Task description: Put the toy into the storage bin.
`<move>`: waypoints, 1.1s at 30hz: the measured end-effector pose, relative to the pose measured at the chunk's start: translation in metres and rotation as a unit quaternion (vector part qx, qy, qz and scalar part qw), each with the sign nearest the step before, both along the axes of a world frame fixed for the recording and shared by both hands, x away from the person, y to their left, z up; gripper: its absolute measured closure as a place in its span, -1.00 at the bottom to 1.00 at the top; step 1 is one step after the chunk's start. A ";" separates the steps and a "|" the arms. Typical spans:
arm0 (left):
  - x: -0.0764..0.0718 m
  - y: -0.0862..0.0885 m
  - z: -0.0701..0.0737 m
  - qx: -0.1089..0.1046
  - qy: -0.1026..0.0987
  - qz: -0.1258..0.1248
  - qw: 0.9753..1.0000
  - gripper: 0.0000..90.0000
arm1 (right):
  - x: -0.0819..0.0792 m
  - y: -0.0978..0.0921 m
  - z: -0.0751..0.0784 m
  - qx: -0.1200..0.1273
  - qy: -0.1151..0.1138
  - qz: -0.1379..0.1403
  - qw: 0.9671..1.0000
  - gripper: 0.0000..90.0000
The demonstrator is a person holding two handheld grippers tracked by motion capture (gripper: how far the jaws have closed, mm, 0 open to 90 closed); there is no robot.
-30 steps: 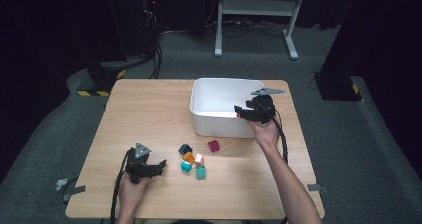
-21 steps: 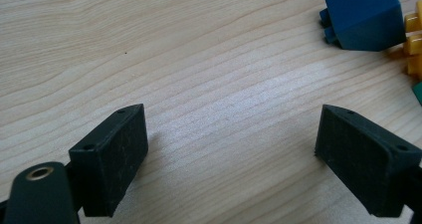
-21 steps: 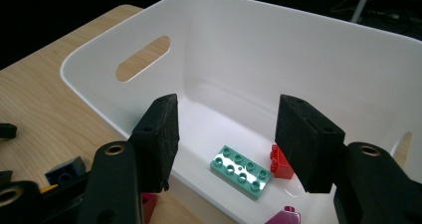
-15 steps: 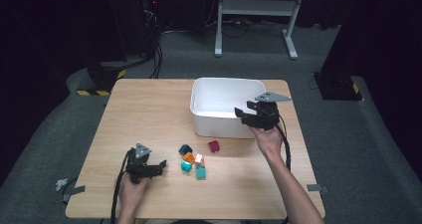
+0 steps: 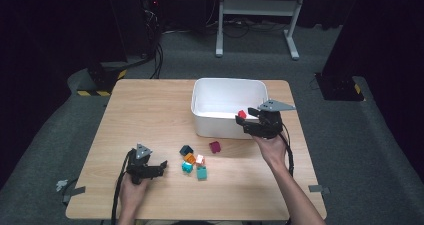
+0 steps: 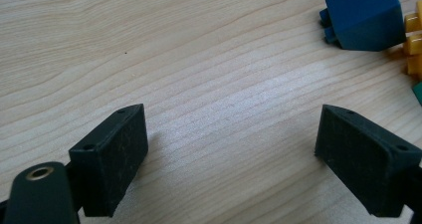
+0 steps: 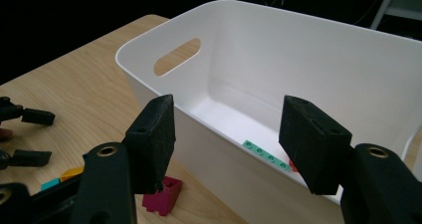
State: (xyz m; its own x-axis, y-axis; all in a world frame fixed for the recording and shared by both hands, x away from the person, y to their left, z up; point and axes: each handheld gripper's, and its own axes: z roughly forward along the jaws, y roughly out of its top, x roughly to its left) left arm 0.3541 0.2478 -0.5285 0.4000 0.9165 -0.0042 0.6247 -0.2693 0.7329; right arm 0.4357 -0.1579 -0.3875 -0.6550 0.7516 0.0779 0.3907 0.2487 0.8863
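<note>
Over the white bin's (image 5: 227, 102) near rim the right hand-held gripper (image 5: 242, 123) gapes empty, could knock the bin swinging back; left hand-held gripper (image 5: 162, 166) open, empty

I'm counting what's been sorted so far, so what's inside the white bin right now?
The white bin holds a green studded brick and a red block. The near wall and right gripper hide the floor closest to it.

A: Where does the high view sit?
B: Above the near edge, facing forward and down on the whole surface (image 5: 150, 110).
A: And the gripper views?
B: Low, close. The right one shares the white bin (image 7: 318, 50) (image 5: 227, 87) with it.
</note>
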 end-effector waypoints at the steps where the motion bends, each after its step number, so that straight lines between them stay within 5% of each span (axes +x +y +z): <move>1: 0.000 0.000 0.000 0.000 0.000 0.000 1.000 -0.71 | -0.001 0.000 -0.001 -0.002 0.000 0.002 1.000 -0.14; 18: 0.000 0.000 0.000 0.000 0.000 0.000 1.000 -0.71 | -0.023 0.017 -0.033 0.000 0.018 0.041 0.999 -0.11; 33: 0.000 0.000 0.000 0.000 0.000 0.000 1.000 -0.71 | -0.030 0.038 -0.070 -0.009 0.042 0.040 0.998 -0.08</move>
State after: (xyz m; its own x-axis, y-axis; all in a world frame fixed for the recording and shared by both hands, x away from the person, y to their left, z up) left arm 0.3540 0.2477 -0.5285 0.3994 0.9167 -0.0041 0.6248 -0.2690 0.7330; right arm 0.4060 -0.1198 -0.4573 -0.7048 0.6989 0.1221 0.4423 0.2983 0.8458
